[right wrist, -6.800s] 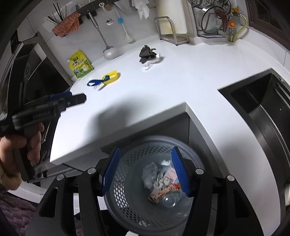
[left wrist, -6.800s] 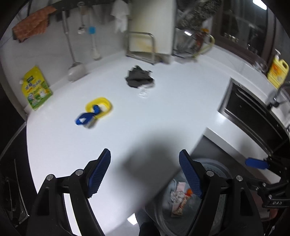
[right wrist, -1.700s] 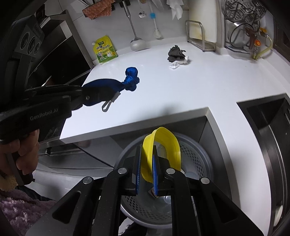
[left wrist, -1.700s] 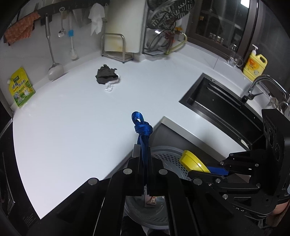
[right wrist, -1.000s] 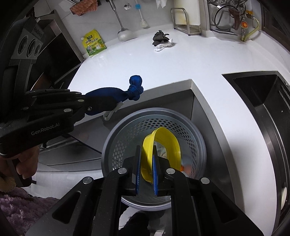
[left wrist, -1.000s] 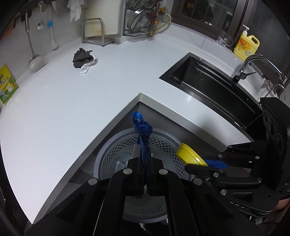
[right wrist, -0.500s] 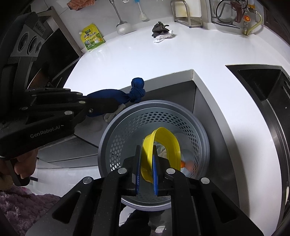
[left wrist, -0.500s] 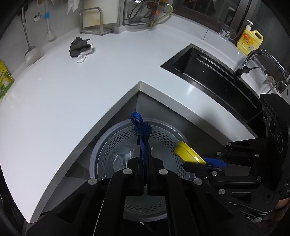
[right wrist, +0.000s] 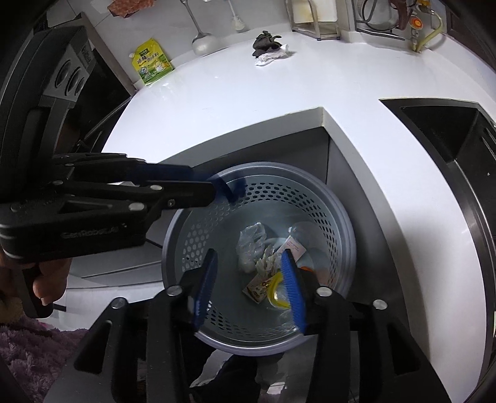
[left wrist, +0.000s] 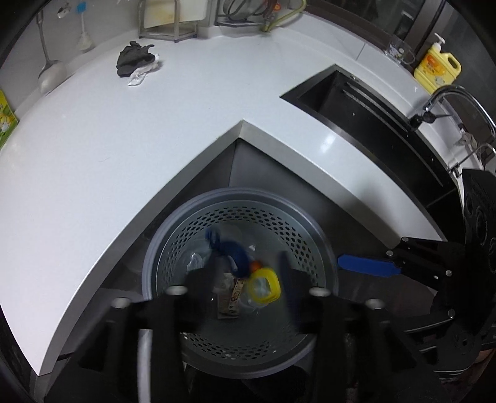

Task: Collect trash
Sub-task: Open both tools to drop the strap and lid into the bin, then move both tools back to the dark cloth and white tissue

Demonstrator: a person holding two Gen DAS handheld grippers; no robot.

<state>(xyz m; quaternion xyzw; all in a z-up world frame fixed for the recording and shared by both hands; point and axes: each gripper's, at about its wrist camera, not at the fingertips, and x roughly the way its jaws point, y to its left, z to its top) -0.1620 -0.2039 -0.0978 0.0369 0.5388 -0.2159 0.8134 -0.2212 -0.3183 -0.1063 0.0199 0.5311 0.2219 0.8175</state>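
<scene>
Both grippers hang over a grey perforated waste basket (left wrist: 173,229) set in the corner of the white counter (left wrist: 124,148). My left gripper (left wrist: 248,276) is blurred as its jaws are opening, with nothing pressed between them. A knotted blue strap (left wrist: 231,252) drops below it into the basket. My right gripper (right wrist: 249,290) also has its jaws opening, blue pads apart and empty. A yellow ring (left wrist: 263,285) lies among paper and plastic scraps on the basket floor. A dark rag with white tissue (left wrist: 136,60) sits far back on the counter.
A black sink (left wrist: 356,105) with a faucet (left wrist: 446,96) lies to the right, a yellow detergent bottle (left wrist: 437,69) behind it. A green pouch (right wrist: 152,60), a ladle (right wrist: 204,40) and a rack (left wrist: 167,21) line the back wall. A hand (right wrist: 46,285) holds the left gripper.
Both grippers have gone from shut to open. The blue strap has left the left gripper and the yellow ring has left the right gripper; both have dropped into the basket.
</scene>
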